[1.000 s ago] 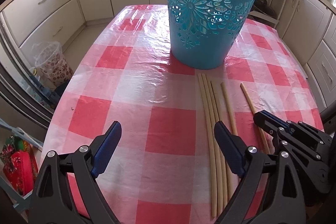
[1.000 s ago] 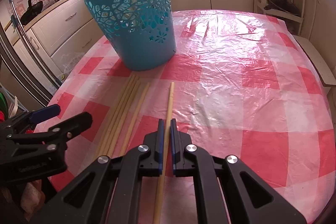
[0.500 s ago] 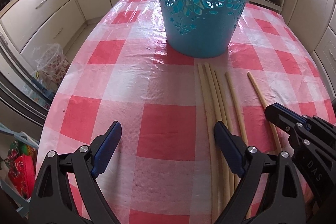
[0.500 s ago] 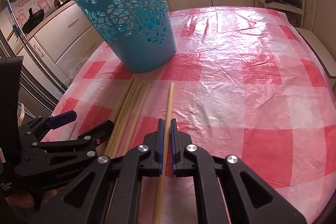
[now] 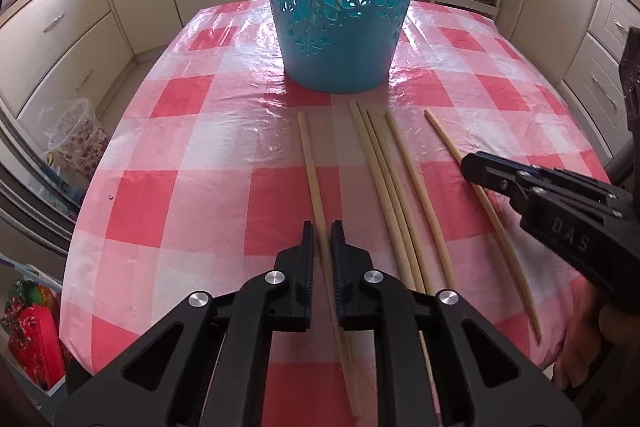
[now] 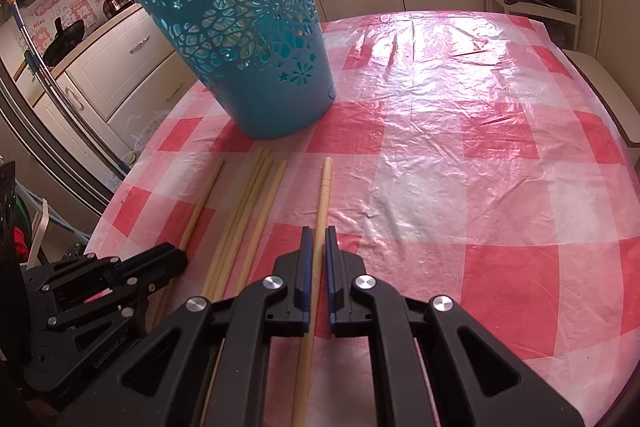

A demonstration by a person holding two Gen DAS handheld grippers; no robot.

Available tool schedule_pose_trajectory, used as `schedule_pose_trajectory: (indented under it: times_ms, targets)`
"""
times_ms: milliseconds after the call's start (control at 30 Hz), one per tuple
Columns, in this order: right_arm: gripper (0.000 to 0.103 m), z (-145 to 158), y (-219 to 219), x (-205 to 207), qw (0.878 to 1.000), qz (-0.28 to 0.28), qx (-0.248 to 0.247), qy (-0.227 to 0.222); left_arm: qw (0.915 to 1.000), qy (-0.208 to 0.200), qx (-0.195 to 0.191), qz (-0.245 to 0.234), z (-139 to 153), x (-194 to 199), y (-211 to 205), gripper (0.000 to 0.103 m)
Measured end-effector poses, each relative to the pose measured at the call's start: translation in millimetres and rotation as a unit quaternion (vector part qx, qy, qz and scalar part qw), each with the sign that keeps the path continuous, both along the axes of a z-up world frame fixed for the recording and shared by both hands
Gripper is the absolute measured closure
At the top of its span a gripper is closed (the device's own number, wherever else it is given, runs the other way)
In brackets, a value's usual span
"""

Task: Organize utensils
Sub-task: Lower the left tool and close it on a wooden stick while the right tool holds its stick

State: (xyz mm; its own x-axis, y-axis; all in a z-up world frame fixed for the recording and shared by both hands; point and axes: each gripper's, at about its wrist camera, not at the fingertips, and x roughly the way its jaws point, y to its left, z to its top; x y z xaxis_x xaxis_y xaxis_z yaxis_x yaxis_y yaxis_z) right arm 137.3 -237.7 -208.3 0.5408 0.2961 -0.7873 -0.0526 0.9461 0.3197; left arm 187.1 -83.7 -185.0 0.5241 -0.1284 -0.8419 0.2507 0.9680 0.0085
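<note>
A blue cut-out plastic bin (image 5: 340,7) (image 6: 248,59) stands upright on the red-and-white checked tablecloth (image 5: 168,187). Several pale wooden chopsticks lie in front of it. My left gripper (image 5: 320,227) (image 6: 176,255) is closing its jaws on the leftmost chopstick (image 5: 310,163) (image 6: 204,203), and the pads sit against its sides. That stick lies apart from a bundle of three chopsticks (image 5: 392,187) (image 6: 248,211). My right gripper (image 6: 316,231) (image 5: 468,163) is shut on the rightmost chopstick (image 6: 325,187) (image 5: 444,135), which still rests on the cloth.
The table's near edge runs just under both grippers. Cream kitchen cabinets (image 5: 60,39) ring the table. A clear patterned bin (image 5: 76,135) and a red bag (image 5: 32,339) sit on the floor at left. A hand (image 5: 580,347) holds the right gripper.
My left gripper went from wide open to shut around the leftmost chopstick, which now lies apart to the left of the bundle. The right gripper kept its grip and place.
</note>
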Motion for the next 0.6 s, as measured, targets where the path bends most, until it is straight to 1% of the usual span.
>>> schedule_pose_trajectory:
  times_ms: [100,200,233,267,333,467,600]
  targets:
    - [0.096,-0.1,0.6,0.2,1.0,0.0,-0.001,0.0,0.9999,0.013,-0.009,-0.003,0.7,-3.2,6.1,0.095]
    - [0.096,0.0,1.6,0.2,1.0,0.0,-0.002,-0.001,0.9996,0.025,-0.013,0.0,1.5,5.8,6.2,0.093]
    - [0.096,0.1,1.8,0.2,1.0,0.0,-0.002,0.0,0.9995,0.027,-0.013,0.0,1.9,11.1,4.6,0.088]
    - [0.096,0.1,1.5,0.3,1.0,0.0,-0.001,0.0,0.9995,0.028,-0.011,0.004,2.2,17.6,2.7,0.078]
    - [0.096,-0.1,2.1,0.4,1.0,-0.001,0.001,0.0,0.9996,0.026,-0.007,0.013,1.2,29.6,0.6,0.067]
    - [0.096,-0.1,1.8,0.4,1.0,-0.001,0.005,0.001,0.9994,0.024,-0.001,0.024,-0.4,53.0,-3.5,0.066]
    - [0.096,-0.1,-0.4,0.4,1.0,-0.002,0.012,0.002,0.9994,0.022,0.005,0.028,-1.7,67.3,-5.9,0.067]
